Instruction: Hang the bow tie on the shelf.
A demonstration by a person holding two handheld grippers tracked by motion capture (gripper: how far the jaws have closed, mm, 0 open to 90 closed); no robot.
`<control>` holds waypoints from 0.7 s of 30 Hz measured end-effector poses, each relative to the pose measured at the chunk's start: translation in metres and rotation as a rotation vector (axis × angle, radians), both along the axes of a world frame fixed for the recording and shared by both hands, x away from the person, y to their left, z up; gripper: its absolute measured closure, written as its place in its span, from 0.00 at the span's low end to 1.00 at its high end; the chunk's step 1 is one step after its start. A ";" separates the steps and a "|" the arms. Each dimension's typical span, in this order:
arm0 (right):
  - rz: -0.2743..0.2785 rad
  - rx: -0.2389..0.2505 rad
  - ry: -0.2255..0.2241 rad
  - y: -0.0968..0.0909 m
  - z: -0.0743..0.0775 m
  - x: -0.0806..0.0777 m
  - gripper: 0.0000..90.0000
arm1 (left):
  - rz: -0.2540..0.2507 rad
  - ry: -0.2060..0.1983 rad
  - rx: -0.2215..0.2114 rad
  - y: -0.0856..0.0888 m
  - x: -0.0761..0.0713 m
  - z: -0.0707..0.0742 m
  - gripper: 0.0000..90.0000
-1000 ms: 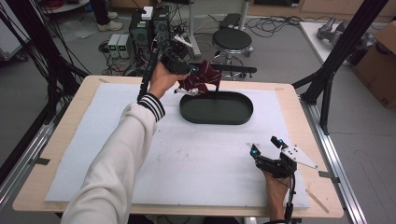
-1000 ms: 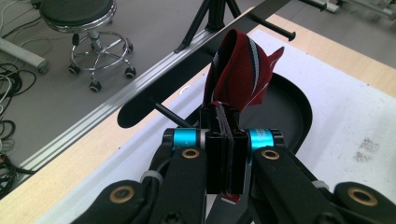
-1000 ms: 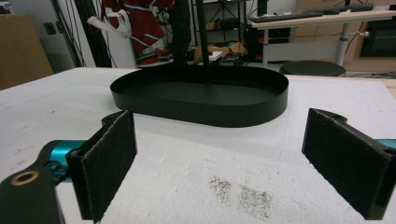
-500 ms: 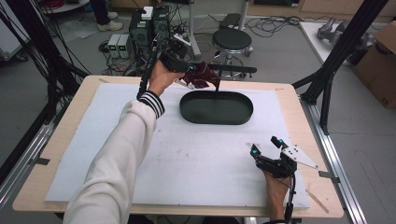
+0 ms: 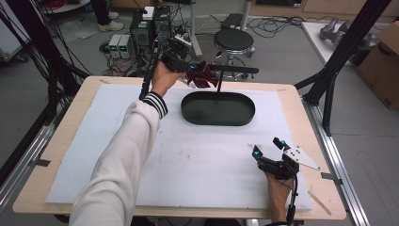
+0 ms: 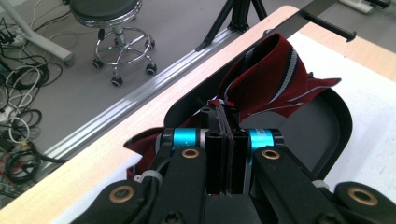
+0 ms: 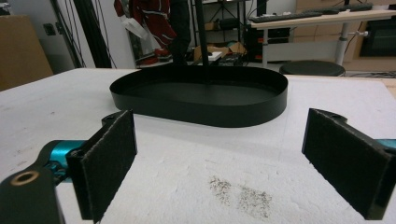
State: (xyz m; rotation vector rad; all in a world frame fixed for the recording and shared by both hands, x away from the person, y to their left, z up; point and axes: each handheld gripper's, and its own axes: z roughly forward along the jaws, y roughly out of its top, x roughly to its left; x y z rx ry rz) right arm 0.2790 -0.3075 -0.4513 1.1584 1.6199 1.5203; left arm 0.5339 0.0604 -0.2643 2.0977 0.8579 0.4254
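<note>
Jaws of the left gripper (image 6: 223, 122) are clamped on a dark red striped cloth (image 6: 275, 79), holding it in the air over the far left rim of the black oval tray (image 5: 218, 109). A thin black stand (image 5: 219, 81) rises from the tray just beside the cloth. Near the table's front right corner, the right gripper (image 5: 268, 151) rests on the white mat (image 5: 188, 165) with its jaws spread wide and nothing between them.

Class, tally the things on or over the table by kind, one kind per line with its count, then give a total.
Tongs: 2 (left, right)
Dark red cloth: 1
Black tray: 1
Black T-stand in the tray: 1
Total: 5
</note>
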 end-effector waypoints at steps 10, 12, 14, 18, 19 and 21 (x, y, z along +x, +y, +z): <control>0.000 0.003 0.005 0.000 0.000 0.000 0.10 | 0.022 -0.045 0.013 0.001 -0.004 0.000 0.77; 0.001 0.001 0.002 0.000 0.000 0.000 0.10 | 0.032 -0.108 0.041 0.003 -0.010 0.001 0.62; 0.002 0.003 -0.001 0.000 0.000 -0.001 0.10 | 0.064 -0.172 -0.011 0.007 -0.015 0.002 0.43; 0.001 -0.001 -0.008 0.000 0.000 0.000 0.10 | 0.061 -0.235 -0.130 0.024 -0.024 0.005 0.17; 0.002 0.000 -0.007 0.000 0.000 -0.001 0.10 | 0.053 -0.247 -0.157 0.028 -0.026 0.004 0.16; 0.004 -0.001 -0.006 0.000 0.000 -0.001 0.10 | 0.025 -0.279 -0.226 0.039 -0.034 0.004 0.12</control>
